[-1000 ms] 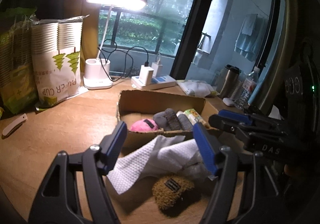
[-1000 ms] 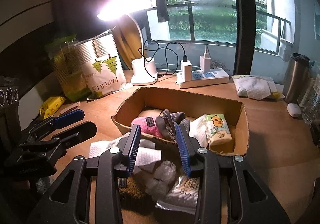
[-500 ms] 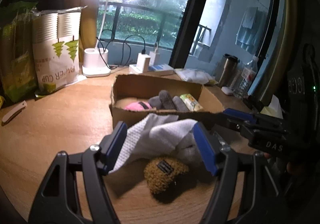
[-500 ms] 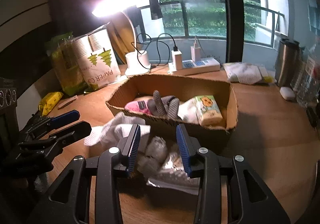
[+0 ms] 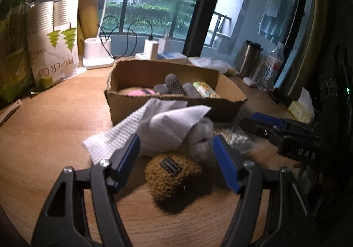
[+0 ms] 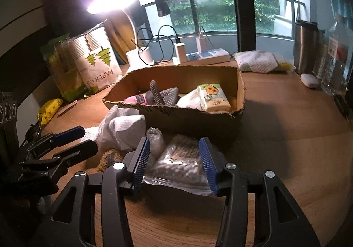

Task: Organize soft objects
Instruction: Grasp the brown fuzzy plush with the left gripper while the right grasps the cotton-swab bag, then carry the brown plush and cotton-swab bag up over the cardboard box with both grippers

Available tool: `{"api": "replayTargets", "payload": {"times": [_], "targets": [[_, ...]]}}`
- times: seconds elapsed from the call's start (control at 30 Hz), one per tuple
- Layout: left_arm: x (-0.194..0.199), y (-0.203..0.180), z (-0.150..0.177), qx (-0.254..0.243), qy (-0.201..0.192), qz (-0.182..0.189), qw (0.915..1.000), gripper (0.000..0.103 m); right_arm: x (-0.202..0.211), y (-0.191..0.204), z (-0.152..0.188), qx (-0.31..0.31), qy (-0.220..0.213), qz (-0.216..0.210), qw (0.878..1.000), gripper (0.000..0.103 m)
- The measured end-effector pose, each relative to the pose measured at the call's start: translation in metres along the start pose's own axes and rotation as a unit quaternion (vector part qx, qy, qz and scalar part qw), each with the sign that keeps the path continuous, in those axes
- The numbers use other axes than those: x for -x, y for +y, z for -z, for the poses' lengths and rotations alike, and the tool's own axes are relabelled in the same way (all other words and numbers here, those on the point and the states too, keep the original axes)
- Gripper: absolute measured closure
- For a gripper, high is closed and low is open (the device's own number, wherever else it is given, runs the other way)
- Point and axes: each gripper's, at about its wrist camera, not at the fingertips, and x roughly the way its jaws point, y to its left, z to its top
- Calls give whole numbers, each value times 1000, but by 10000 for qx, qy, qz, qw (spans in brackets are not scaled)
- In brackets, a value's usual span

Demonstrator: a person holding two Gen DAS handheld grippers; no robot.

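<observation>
A small heap of soft things is seen on the table [image 5: 55, 136] just in front of the cardboard box [image 5: 174, 110], which already holds a pink item, grey knitted pieces and a tissue pack [image 6: 215, 98]. In the heap, a white waffle-weave cloth [image 5: 141, 130] is draped over a clear bubble-wrap wad [image 5: 201, 136], with a brown fuzzy pouch [image 5: 171, 173] in front and a clear plastic packet [image 6: 181, 161] of pale pellets beside it. The left hand-held gripper [image 5: 176, 158] is held apart, poised over the brown pouch with nothing pressed between its pads. The right hand-held gripper [image 6: 174, 159] is opening, the plastic packet lying between its jaws but not visibly pinched. The pouch is judged light and springy; it is best taken across its middle, clear of the black tag. The packet is judged slippery and shifting, so a firm grip across its bulk is advised rather than on the thin film edge. The cloth is limp and likely to trail; it should be gathered at a fold.
</observation>
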Motion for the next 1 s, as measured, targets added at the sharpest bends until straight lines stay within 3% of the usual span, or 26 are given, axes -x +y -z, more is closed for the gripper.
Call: {"api": "replayTargets", "payload": {"times": [0.33, 0.47, 1.0], "targets": [[-17, -4, 11, -43, 302, -57, 9995, 33, -14, -13, 10, -167, 221, -1, 9996, 52], [-25, -6, 14, -70, 446, -90, 9989, 33, -22, -17, 12, -243, 308, -63, 9992, 41], [-56, -4, 25, -132, 992, -306, 9945, 33, -49, -19, 16, -365, 682, -239, 9967, 40]]}}
